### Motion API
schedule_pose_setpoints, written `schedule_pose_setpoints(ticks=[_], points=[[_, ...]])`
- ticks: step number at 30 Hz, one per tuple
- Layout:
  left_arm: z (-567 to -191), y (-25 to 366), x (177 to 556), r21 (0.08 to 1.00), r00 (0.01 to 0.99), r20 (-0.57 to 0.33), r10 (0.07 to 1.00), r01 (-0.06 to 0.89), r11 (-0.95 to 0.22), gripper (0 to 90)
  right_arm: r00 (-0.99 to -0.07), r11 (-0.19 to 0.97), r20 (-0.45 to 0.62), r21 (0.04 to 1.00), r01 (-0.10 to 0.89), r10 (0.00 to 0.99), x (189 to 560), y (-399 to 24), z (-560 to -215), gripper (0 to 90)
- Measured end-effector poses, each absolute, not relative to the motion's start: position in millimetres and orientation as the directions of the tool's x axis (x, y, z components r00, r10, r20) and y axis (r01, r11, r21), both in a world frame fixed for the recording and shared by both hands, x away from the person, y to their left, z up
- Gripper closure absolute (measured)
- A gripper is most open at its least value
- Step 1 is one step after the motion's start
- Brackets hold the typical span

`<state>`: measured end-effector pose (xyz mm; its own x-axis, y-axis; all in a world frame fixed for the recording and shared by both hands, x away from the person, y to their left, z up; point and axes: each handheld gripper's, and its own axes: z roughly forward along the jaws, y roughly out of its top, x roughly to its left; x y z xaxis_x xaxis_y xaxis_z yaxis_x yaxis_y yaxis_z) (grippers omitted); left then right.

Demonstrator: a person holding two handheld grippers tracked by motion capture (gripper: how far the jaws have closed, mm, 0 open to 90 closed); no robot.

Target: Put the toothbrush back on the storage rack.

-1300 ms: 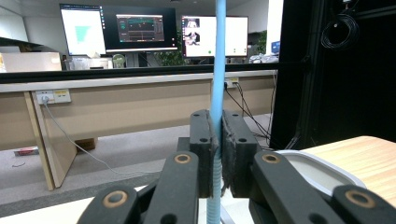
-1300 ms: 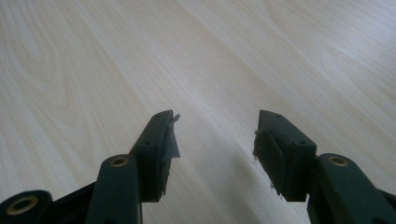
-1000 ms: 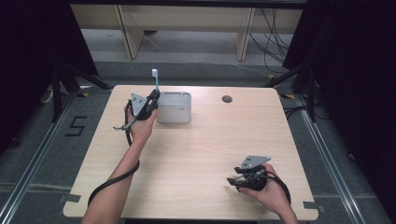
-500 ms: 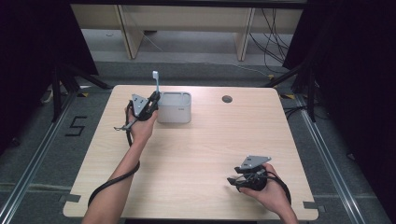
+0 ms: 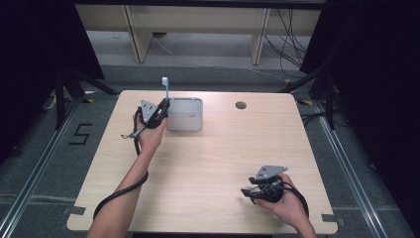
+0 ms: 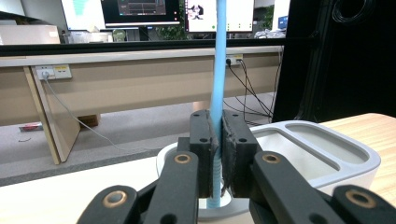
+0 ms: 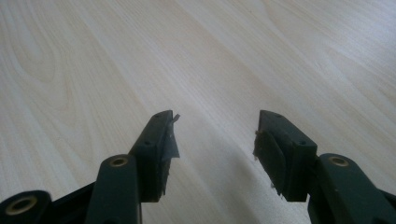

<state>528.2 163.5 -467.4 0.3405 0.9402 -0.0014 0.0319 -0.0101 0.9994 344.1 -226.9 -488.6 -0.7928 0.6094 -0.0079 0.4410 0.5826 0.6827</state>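
Both tongs, left (image 5: 163, 106) and right (image 5: 246, 191), are black with brass-coloured rivets, grey three-cornered plates and trailing black cables.

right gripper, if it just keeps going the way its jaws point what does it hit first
Probably the bare table. The right gripper is open with nothing between its jaws, which angle down at plain wood. In the high view it points left across the tabletop, well short of the white holder.

Left tool (image 6: 218, 154) clamped, arm stretched forward; right tool (image 7: 215, 140) spread, resting low.
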Motion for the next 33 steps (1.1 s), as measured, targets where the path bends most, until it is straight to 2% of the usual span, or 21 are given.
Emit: schedule_pose_setpoints(ticks=[2,33], points=[[-467.6,163.5,528.2,0.999,0.341,-0.005,0.94,0.039,-0.009,83.0,-0.778,0.566,0.019,0.675,0.473,0.628,342.0,-225.8,-488.0,47.4],[-474.4,165.8,528.2,0.995,0.337,-0.021,0.941,0.103,-0.015,82.5,-0.78,0.566,0.012,0.682,0.464,0.625,342.9,-226.2,-489.8,47.2]])
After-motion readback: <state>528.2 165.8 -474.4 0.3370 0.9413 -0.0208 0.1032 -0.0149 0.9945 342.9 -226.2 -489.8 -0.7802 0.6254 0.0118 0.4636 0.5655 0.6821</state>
